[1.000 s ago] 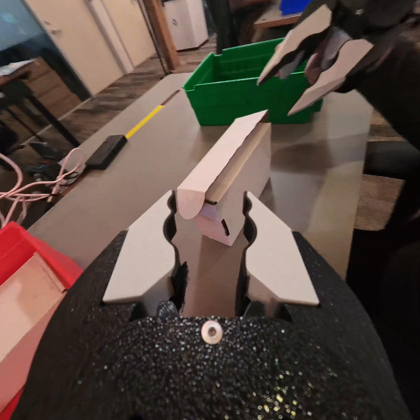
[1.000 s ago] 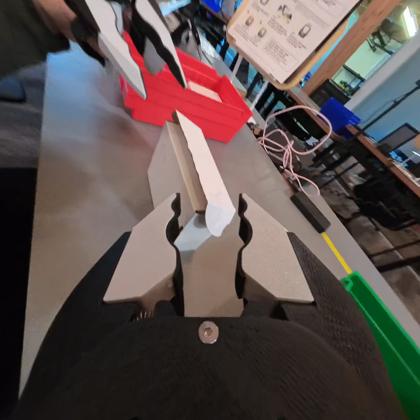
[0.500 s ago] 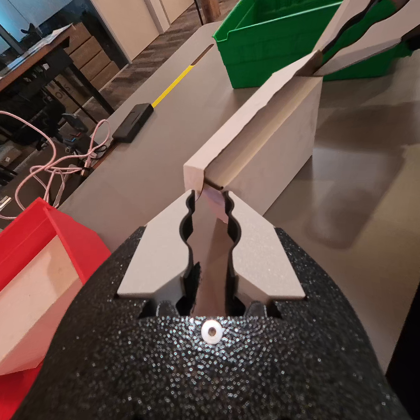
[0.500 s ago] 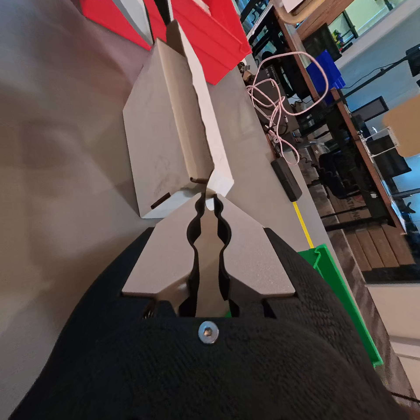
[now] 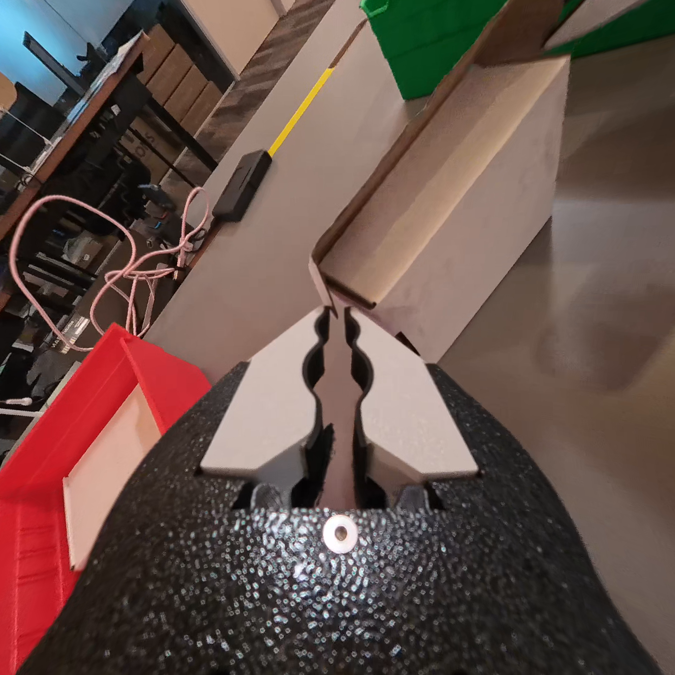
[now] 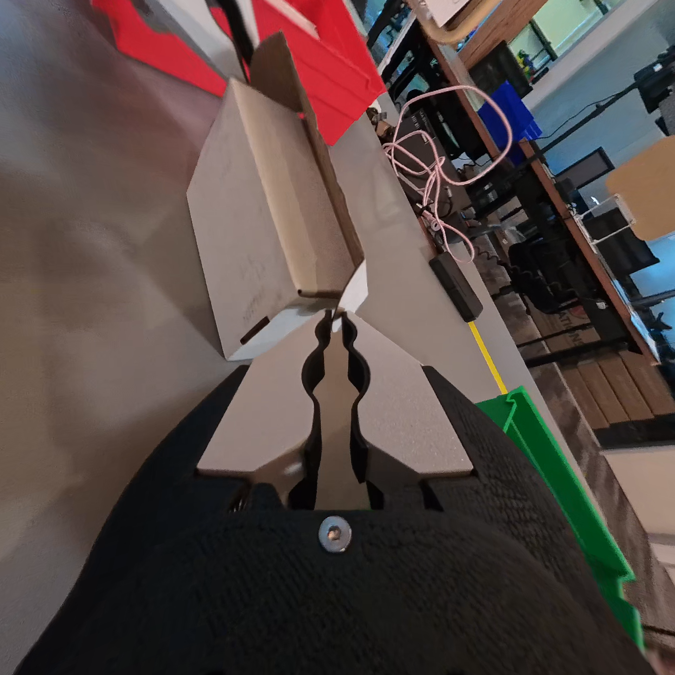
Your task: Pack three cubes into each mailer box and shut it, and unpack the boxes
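mailer box sits on the grey worktop between the red bin and the green bin, its lid flap partly raised so the brown inside shows. the left hand-held gripper has its fingertips nearly together, pinching the corner of that flap at one end; the right hand-held gripper pinches the thin flap edge at the other end. the step looks like opening the lid, so both ends should rise together at an even pace, swinging about the hinge, not pulling outward. the holds are shallow, on card edge only, so slow motion keeps the flap from slipping or tearing and the box from sliding.
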`<state>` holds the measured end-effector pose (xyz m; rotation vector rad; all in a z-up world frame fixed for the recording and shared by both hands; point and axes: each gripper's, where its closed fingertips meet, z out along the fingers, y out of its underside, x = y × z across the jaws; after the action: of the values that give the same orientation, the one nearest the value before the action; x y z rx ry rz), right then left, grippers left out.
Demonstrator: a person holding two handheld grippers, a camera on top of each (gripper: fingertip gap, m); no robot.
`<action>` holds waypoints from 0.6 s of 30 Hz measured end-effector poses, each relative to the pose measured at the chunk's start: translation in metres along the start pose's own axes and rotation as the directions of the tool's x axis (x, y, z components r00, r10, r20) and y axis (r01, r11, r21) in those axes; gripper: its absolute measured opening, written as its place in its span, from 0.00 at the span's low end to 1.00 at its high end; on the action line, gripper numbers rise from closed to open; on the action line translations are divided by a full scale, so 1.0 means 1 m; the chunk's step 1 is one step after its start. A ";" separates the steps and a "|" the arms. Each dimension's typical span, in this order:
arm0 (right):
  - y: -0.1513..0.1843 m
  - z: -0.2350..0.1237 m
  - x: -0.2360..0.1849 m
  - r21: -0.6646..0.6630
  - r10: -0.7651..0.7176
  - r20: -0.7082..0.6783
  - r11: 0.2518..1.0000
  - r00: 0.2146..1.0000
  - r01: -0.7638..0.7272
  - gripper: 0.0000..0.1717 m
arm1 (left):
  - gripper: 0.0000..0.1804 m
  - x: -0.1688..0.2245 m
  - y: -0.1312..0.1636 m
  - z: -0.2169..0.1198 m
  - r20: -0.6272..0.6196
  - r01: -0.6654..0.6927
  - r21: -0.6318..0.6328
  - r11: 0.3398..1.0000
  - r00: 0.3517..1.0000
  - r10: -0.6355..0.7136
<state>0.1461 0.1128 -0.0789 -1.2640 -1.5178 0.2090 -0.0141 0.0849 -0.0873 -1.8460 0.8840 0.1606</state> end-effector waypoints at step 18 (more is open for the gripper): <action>-0.019 0.009 0.023 0.157 0.598 0.085 0.782 0.797 -0.603 0.01 | 0.01 -0.006 -0.028 -0.006 -0.145 0.406 0.099 0.908 0.909 -0.391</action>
<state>0.1319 0.1272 -0.0550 -1.5727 -1.0414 0.7690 -0.0023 0.0877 -0.0612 -1.8894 0.5640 -0.2630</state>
